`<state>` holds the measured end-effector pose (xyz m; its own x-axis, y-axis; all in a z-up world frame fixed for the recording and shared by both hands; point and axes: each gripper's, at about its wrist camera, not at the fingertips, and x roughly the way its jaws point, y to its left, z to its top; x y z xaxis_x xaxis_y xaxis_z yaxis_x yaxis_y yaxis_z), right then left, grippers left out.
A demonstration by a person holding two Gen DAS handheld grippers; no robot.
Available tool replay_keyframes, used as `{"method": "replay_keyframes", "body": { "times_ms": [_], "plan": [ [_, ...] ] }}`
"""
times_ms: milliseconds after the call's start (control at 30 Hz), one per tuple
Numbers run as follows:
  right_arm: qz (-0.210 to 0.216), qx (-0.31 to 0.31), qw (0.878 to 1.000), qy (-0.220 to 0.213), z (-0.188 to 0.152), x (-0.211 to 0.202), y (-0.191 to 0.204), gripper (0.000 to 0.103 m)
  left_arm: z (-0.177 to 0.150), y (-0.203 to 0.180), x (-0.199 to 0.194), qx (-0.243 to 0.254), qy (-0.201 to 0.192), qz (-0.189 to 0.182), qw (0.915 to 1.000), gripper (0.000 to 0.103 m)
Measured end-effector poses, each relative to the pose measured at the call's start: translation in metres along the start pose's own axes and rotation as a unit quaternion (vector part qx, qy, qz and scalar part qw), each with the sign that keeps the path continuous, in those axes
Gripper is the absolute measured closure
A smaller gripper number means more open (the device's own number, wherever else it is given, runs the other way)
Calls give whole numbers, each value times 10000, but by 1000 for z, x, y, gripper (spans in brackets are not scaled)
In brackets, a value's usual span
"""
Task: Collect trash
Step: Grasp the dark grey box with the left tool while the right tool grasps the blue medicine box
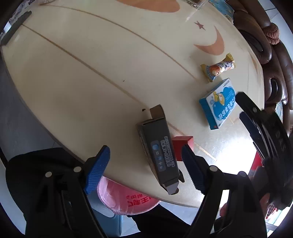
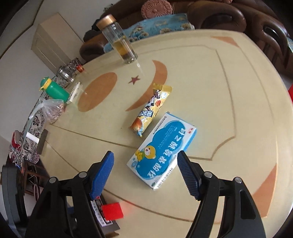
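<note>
A dark grey carton (image 1: pixel 159 146) with open end flaps lies at the table's near edge, partly over it, between the fingers of my open left gripper (image 1: pixel 144 168). A small red box (image 1: pixel 183 146) lies right beside it, also in the right wrist view (image 2: pixel 112 211). A blue-and-white medicine box (image 2: pixel 163 152) lies flat just ahead of my open right gripper (image 2: pixel 146 175), also in the left wrist view (image 1: pixel 218 103). A yellow snack wrapper (image 2: pixel 153 108) lies beyond it, also in the left wrist view (image 1: pixel 218 67). My right gripper shows in the left wrist view (image 1: pixel 256 119).
A bin lined with a pink bag (image 1: pixel 126 199) stands below the table edge (image 1: pixel 55 139). At the table's far side stand a glass tea bottle (image 2: pixel 119 40), a green bottle (image 2: pixel 55 88), jars (image 2: pixel 65 75) and a plastic bag (image 2: pixel 53 109). A brown sofa (image 2: pixel 228 16) lies beyond.
</note>
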<state>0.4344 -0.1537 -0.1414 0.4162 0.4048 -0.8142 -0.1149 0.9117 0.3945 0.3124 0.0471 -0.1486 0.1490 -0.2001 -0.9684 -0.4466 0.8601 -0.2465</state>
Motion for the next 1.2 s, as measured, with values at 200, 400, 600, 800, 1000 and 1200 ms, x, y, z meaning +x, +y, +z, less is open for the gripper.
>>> {"method": "replay_keyframes", "body": {
  "times_ms": [200,400,600,800,1000,1200],
  "plan": [
    [-96,204,9996,169,1,23,1,33,1,8,7,-128,97,-75,9998,25],
    [-133,487,9986,156,2,20,1,33,4,12,12,-219,187,-161,9995,25],
    [-550,681,9957,311,-3,27,-6,33,4,25,13,-297,199,-224,9991,25],
    [-748,820,9932,361,-1,41,-7,32,5,38,13,-393,223,-312,9985,25],
    [-1131,504,9916,365,3,53,8,26,5,47,19,-430,347,-369,9978,34],
    [-1577,83,9871,279,0,57,16,33,2,50,21,-508,320,-401,9974,37]
  ]
}}
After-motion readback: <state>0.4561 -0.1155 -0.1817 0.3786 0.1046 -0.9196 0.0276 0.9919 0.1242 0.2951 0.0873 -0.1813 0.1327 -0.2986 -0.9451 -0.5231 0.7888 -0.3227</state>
